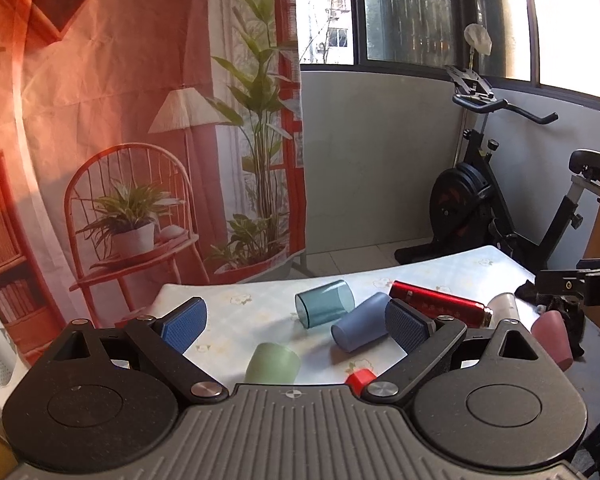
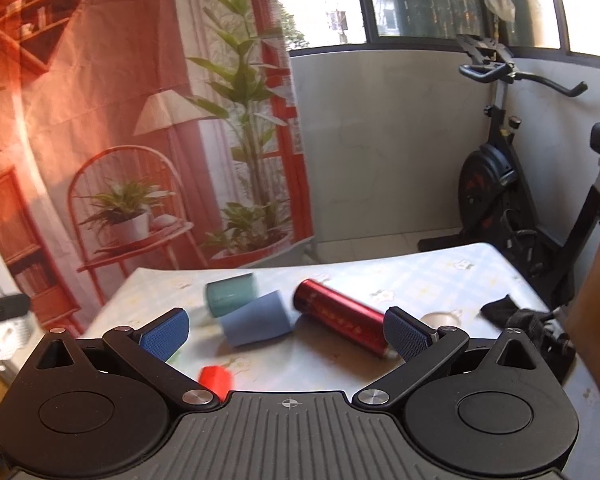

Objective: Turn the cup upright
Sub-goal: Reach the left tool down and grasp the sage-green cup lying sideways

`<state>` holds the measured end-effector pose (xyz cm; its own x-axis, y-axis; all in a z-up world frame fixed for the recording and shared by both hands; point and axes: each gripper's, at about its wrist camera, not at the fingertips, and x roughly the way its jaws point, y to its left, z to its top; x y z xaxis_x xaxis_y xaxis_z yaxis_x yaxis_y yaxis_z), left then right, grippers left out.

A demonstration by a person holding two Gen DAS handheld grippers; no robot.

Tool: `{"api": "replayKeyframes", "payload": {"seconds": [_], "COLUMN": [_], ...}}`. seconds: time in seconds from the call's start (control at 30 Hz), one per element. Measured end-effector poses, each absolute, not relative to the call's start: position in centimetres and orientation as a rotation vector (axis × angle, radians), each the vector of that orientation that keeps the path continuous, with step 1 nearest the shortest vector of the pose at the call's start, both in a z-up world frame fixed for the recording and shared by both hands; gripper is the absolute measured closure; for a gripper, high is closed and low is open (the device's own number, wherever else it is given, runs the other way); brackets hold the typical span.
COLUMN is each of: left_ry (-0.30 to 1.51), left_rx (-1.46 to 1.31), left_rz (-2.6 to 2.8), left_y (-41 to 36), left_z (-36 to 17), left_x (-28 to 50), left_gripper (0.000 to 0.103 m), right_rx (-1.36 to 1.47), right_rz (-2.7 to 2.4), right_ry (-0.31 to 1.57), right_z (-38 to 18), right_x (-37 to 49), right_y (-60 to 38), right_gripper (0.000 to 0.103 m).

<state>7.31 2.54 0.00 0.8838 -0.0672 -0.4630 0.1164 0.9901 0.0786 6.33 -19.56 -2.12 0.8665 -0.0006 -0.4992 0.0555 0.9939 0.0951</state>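
Both my jaws are spread wide, nothing pinched, held above the bench (image 1: 228, 304). The blue cup (image 1: 360, 322) lies on its side just ahead of my left gripper (image 1: 296, 322), touching the teal cup (image 1: 325, 303) and near the red flask (image 1: 440, 306). Closing carelessly, I judge, could roll it into those neighbours. My right gripper (image 2: 286, 334) hovers too.

Cups and a flask lying on the pale floral-cloth table (image 1: 260, 304)

The clear teal plastic cup (image 1: 324, 303) lies behind the blue-grey plastic cup (image 1: 360, 327); the red metal flask (image 1: 440, 309) lies to their right.
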Motion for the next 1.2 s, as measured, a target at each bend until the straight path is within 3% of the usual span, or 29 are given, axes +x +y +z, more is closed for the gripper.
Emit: {"api": "replayKeyframes", "payload": {"seconds": [0.6, 0.7, 1.2], "left_ry": [0.696, 0.751, 1.04], "left_rx": [0.08, 0.146, -0.018], "left_rz": [-0.357, -0.334, -0.301], "left_y": [3.3, 2.0, 9.6], "left_z": [-8.6, -10.6, -16.5], "left_x": [30.2, 32.9, 29.4], "left_gripper": [0.016, 0.028, 0.024], "right_rx": [0.257, 0.3, 0.294], "right_rz": [-0.169, -0.166, -0.107], "right_ry": [0.613, 0.624, 0.681], "right_z": [-11.1, -11.7, -13.7], "right_x": [17.1, 17.5, 17.3], "right_y": [-25.2, -26.1, -24.8], "right_gripper": [0.0, 0.0, 0.0]}}
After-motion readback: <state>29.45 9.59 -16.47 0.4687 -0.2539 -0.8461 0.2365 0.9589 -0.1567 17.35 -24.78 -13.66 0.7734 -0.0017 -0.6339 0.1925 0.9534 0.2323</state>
